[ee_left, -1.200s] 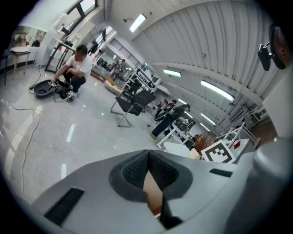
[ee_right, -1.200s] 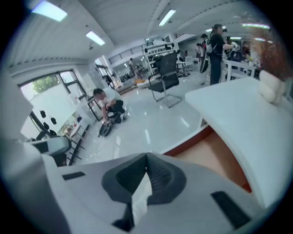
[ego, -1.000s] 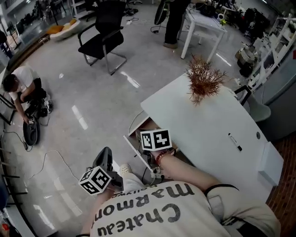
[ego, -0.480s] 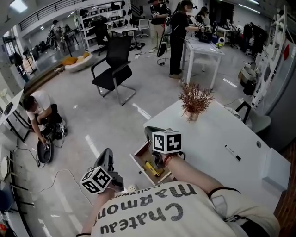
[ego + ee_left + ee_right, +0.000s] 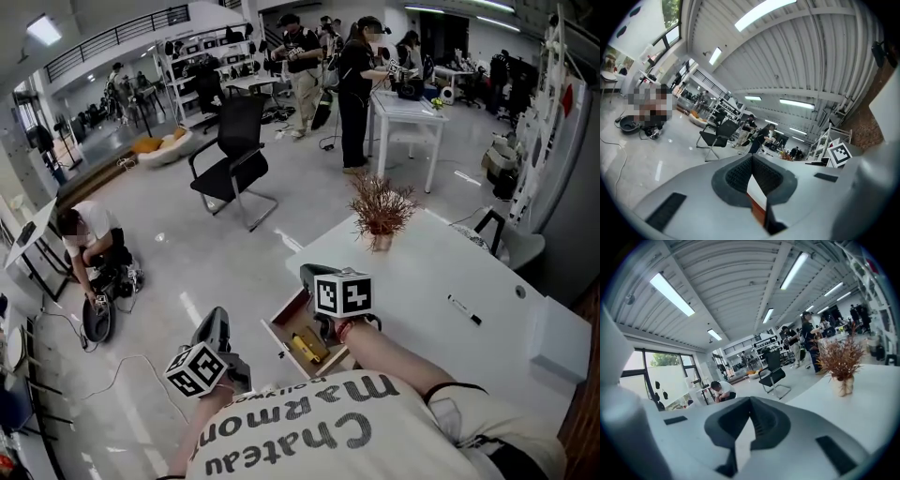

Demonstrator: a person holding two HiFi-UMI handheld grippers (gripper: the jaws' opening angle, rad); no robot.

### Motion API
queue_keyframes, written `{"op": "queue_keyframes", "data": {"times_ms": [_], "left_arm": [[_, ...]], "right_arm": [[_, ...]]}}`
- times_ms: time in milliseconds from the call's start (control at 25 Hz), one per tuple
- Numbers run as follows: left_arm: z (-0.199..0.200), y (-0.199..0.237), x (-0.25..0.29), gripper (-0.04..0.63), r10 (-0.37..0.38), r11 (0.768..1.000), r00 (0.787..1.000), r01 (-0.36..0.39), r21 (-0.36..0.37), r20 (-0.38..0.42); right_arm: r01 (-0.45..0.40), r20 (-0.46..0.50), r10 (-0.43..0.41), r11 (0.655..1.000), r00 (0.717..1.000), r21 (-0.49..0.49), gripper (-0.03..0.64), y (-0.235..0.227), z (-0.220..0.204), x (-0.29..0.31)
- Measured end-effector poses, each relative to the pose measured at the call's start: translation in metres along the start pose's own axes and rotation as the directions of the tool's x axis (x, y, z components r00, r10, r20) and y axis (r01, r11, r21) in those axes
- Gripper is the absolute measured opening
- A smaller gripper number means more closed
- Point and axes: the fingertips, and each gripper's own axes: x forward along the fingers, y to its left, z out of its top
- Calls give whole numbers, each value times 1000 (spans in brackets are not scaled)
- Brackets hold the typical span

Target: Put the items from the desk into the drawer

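Note:
The white desk (image 5: 422,272) fills the right of the head view, and a black pen (image 5: 464,309) lies on it. Under the desk's near left edge its drawer (image 5: 284,322) stands pulled out, with a yellow item (image 5: 305,345) inside. My right gripper (image 5: 314,277) hangs over the drawer, shut and holding nothing, pointing out over the room (image 5: 750,401). Lower left, off the desk over the floor, my left gripper (image 5: 217,328) is shut too, with nothing in it (image 5: 752,159).
A dried plant in a pot (image 5: 380,211) stands at the desk's far corner and a white box (image 5: 560,342) at its right end. A black chair (image 5: 230,155) stands beyond, people stand at a white table (image 5: 408,108), and a person crouches on the floor (image 5: 89,248) among cables.
Both grippers have risen, the right one up from the drawer's front. The head view has tipped up, and the open drawer with the yellow item shows.

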Motion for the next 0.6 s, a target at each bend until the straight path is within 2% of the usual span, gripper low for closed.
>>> {"op": "queue_keyframes", "data": {"times_ms": [160,240,400,600], "left_arm": [[-18,-39,-22,2,9,1000,1000,-9,20,7],[-11,-36,-27,2,-2,1000,1000,2,21,-5],[27,-14,-46,2,-11,1000,1000,11,14,-24],[57,-22,-118,2,35,999,997,-36,-16,-62]], "right_arm": [[-22,-3,22,1000,1000,5,3,-14,-10,-40],[-8,-7,8,1000,1000,8,3,-6,-10,-41],[19,-23,-19,1000,1000,10,3,39,-1,-33],[5,-94,-2,999,996,32,3,104,-6,-75]]}}
